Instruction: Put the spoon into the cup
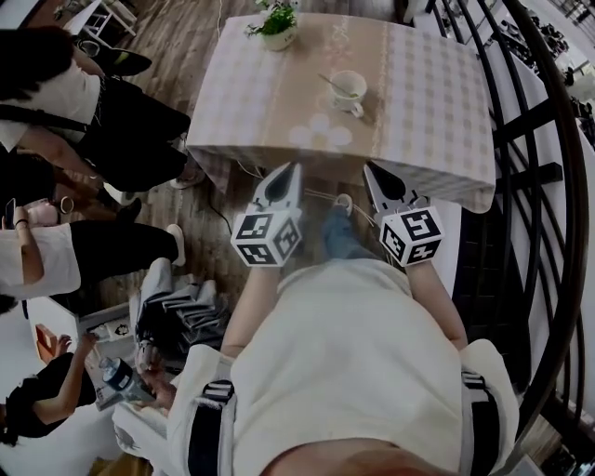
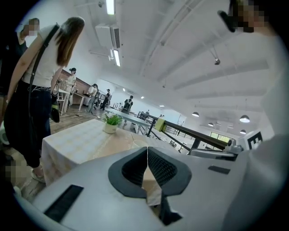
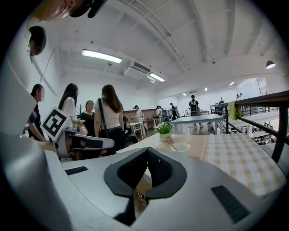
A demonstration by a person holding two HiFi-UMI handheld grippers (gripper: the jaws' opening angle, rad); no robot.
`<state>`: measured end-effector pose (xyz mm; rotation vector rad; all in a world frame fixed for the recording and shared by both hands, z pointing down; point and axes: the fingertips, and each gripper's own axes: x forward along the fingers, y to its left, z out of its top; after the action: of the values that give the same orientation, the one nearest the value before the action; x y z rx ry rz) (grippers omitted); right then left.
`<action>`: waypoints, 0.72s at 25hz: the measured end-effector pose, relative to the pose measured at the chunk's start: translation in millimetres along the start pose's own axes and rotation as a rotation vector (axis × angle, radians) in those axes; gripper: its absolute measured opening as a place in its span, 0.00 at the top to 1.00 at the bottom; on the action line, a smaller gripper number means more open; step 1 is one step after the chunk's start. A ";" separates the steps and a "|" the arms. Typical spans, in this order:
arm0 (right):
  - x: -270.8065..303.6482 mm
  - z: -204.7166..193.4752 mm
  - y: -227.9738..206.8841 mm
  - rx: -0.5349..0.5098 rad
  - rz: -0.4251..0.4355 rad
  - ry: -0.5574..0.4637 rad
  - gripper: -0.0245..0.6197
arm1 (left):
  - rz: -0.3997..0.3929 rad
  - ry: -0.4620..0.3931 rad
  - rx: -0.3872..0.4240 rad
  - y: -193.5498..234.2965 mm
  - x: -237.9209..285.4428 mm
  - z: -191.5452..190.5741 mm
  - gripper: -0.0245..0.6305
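A white cup point(image 1: 350, 91) stands on the checked tablecloth point(image 1: 437, 102), and a spoon point(image 1: 331, 83) rests in it with its handle leaning out to the left. The right gripper view shows the same cup point(image 3: 181, 146) and spoon point(image 3: 171, 143) some way ahead. My left gripper point(image 1: 291, 168) and right gripper point(image 1: 370, 170) hang side by side short of the table's near edge, over the floor, well apart from the cup. Each is shut with nothing between its pads, as seen in the left gripper point(image 2: 147, 149) view and the right gripper point(image 3: 147, 150) view.
A potted plant point(image 1: 277, 25) sits at the table's far left. Several people stand to the left point(image 1: 56, 112). A black railing point(image 1: 521, 139) runs along the right. Cables point(image 1: 325, 197) lie on the wooden floor under the table's near edge.
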<state>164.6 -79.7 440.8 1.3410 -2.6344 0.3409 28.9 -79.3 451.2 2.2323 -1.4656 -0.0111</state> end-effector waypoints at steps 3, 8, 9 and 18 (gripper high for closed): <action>-6.2 -0.6 6.9 -0.007 0.007 0.000 0.96 | 0.002 -0.001 0.001 -2.9 -10.1 -1.8 0.95; -9.7 2.1 14.6 -0.017 0.015 -0.003 0.96 | 0.004 -0.007 0.005 -3.5 -17.5 0.3 0.95; -9.7 2.3 15.1 -0.019 0.016 -0.004 0.96 | 0.003 -0.008 0.004 -3.6 -17.5 0.4 0.95; -6.9 2.6 9.4 -0.036 0.015 0.004 0.96 | -0.013 -0.011 0.011 -9.3 -8.1 3.7 0.95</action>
<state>160.9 -69.7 435.4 1.3094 -2.6352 0.2965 32.5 -70.7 442.3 2.2542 -1.4606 -0.0198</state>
